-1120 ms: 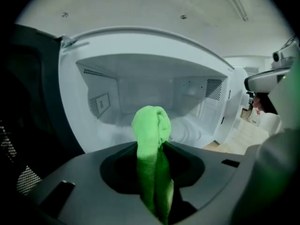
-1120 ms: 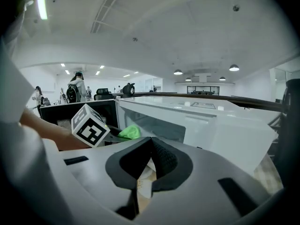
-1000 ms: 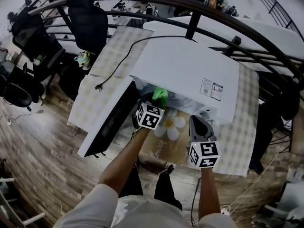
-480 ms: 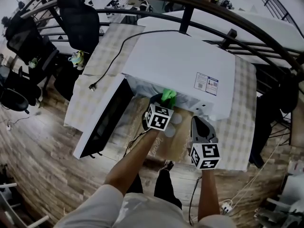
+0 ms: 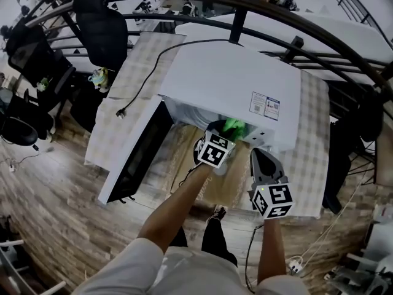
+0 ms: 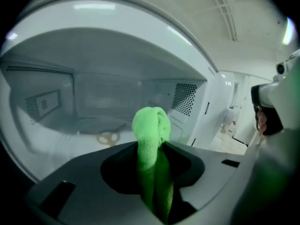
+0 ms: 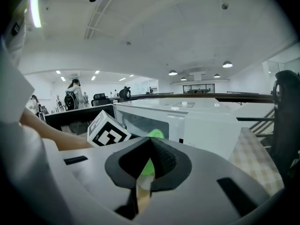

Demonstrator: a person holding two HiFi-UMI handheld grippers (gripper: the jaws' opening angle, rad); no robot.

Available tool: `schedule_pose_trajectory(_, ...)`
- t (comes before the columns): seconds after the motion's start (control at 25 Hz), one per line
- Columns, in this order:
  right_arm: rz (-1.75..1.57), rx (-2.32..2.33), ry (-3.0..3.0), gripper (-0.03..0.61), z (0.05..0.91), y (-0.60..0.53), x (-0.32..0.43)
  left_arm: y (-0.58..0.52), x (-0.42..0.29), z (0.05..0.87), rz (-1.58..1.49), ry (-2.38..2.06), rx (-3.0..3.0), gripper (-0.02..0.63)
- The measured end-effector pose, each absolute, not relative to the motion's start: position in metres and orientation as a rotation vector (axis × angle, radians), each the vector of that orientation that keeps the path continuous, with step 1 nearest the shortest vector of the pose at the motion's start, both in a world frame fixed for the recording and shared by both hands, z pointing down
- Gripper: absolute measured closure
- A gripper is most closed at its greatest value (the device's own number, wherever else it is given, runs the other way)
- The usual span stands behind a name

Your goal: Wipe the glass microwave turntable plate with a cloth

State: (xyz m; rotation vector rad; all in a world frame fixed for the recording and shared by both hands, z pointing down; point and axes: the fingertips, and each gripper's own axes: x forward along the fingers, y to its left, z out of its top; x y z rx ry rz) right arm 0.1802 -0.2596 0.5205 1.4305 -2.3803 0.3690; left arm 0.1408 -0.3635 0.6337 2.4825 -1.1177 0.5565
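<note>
The white microwave (image 5: 233,85) stands on the table with its door (image 5: 138,155) swung open to the left. My left gripper (image 5: 228,133) is shut on a bright green cloth (image 5: 234,126) at the mouth of the cavity. In the left gripper view the cloth (image 6: 151,125) sticks up between the jaws in front of the cavity floor. There a three-armed hub (image 6: 108,137) shows through a pale, blurred surface. I cannot make out the glass plate's rim. My right gripper (image 5: 261,160) hangs over the table just right of the left one, shut (image 7: 149,146) with nothing in it.
A black power cord (image 5: 144,78) runs across the checked tablecloth (image 5: 307,158) to a loose plug at the left. A wooden board (image 5: 184,158) lies in front of the microwave. Black chairs (image 5: 101,23) and a dark railing (image 5: 295,42) stand behind the table.
My left gripper has carried the green cloth to the right and forward, up to the microwave's opening. A flower-patterned mat seen earlier is now hidden. The right gripper has hardly moved.
</note>
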Motion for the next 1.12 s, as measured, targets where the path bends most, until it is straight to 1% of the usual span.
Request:
schedule_pose_trajectory(0.16, 0.313, 1.414, -2.343, 0.563, 0.517, -0.264, 0.177, -0.386, 0.074, 0.624, 0.580, -1.348, 2.413, 0.474)
schedule_pose_trajectory(0.28, 0.327, 1.415, -2.340, 0.563, 0.519, -0.265, 0.174, -0.404, 0.019, 0.628, 0.690, -1.568, 2.320, 0.474)
schedule_pose_trajectory(0.36, 0.347, 1.420, -2.337, 0.563, 0.523, -0.265, 0.174, -0.412, -0.003, 0.637, 0.771, -1.646, 2.259, 0.474)
schedule_pose_trajectory(0.48, 0.378, 1.408, -2.338, 0.563, 0.530, -0.265, 0.174, -0.419, -0.016, 0.657, 0.848, -1.666, 2.196, 0.476)
schedule_pose_trajectory(0.68, 0.365, 1.419, -2.337, 0.563, 0.533, -0.263, 0.177, -0.420, 0.000, 0.669, 0.875, -1.625, 2.210, 0.476)
schedule_pose_trajectory(1.0, 0.385, 1.444, -2.320, 0.563, 0.535, -0.259, 0.188, -0.396, 0.081, 0.669, 0.873, -1.442, 2.338, 0.479)
schedule_pose_trajectory(1.12, 0.378, 1.470, -2.310, 0.563, 0.532, -0.258, 0.194, -0.386, 0.119, 0.668, 0.854, -1.306, 2.383, 0.479)
